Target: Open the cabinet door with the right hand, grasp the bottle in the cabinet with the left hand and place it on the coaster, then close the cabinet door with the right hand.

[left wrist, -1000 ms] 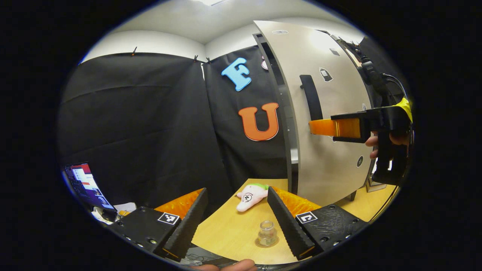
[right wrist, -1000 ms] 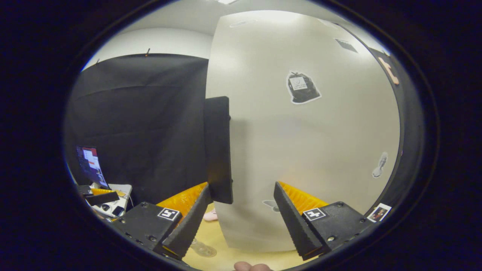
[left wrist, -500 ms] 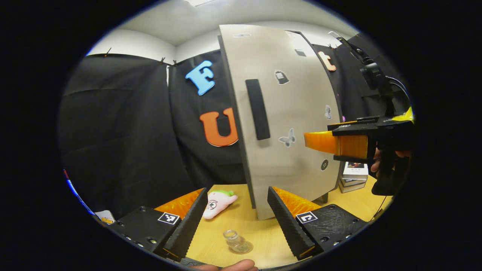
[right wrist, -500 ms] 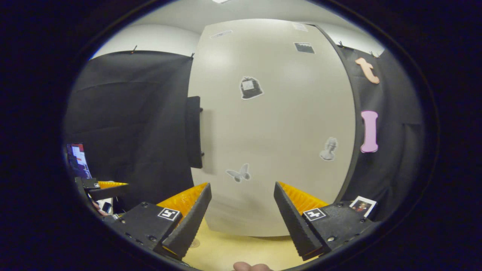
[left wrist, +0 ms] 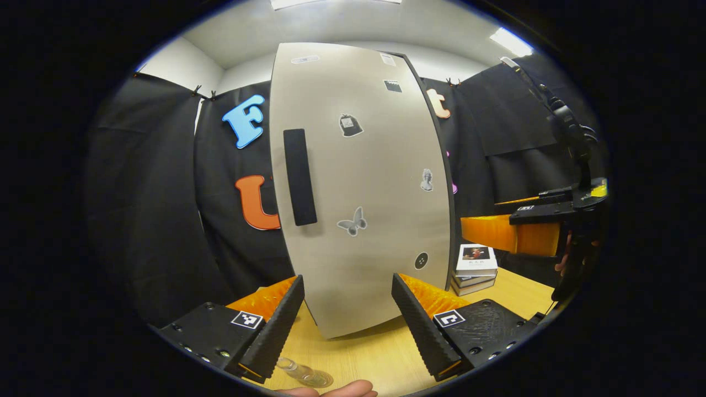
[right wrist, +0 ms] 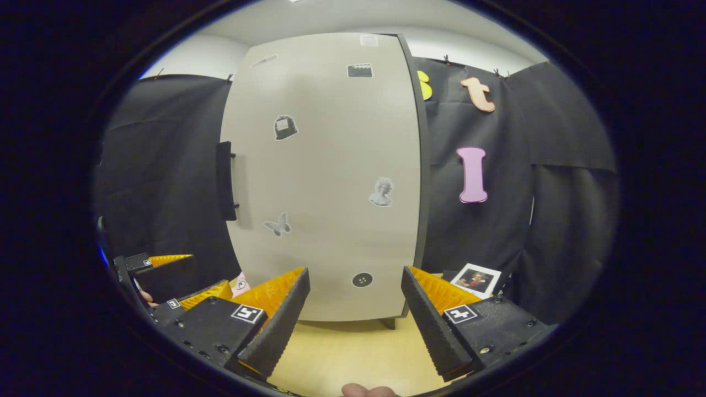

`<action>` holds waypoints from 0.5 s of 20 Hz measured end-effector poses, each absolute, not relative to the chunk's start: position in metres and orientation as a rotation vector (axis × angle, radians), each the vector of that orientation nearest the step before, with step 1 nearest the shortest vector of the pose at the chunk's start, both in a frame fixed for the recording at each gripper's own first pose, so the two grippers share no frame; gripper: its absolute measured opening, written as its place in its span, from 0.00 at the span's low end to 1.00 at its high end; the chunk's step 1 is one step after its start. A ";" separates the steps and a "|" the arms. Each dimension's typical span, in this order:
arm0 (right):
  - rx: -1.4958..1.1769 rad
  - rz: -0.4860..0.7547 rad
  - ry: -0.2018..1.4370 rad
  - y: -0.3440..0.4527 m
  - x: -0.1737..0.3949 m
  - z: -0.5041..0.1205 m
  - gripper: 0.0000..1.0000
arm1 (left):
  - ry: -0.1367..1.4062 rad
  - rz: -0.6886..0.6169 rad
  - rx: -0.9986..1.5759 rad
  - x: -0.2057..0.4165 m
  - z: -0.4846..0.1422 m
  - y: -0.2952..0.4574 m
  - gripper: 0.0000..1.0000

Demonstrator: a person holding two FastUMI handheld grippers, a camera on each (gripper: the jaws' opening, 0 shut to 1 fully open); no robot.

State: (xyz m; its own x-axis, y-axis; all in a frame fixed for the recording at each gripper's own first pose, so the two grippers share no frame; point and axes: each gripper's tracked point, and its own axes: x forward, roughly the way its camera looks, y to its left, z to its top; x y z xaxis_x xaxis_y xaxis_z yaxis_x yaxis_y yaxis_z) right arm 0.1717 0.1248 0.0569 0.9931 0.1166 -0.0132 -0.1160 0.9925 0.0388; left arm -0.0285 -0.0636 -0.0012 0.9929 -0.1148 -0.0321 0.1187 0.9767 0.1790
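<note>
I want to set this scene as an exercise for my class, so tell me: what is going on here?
A person holds a pair of tongs in each hand, facing a cabinet door that looks closed. The right tongs and the left tongs are both open and hold nothing. A small glass bottle sits on a coaster on the table at the bottom of the left gripper view. The task looks about done.

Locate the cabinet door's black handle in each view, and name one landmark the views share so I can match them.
Left gripper view: the handle stands upright on the left part of the cabinet door, left of centre.
Right gripper view: the handle sits at the door's left edge, seen nearly edge-on, left of centre.
Shared landmark: the butterfly sticker, just right of the handle's lower end.
</note>
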 end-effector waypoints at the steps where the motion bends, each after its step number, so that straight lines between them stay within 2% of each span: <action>1: 0.044 0.098 0.014 0.122 0.164 0.056 1.00 | 0.022 -0.136 0.179 -0.029 -0.001 -0.065 0.96; 5: 0.076 0.029 0.000 0.120 0.144 0.050 1.00 | 0.027 -0.189 0.190 -0.037 0.001 -0.067 0.96; 10: 0.104 0.004 0.017 0.130 0.134 0.035 1.00 | 0.011 -0.195 0.197 -0.036 -0.004 -0.053 0.96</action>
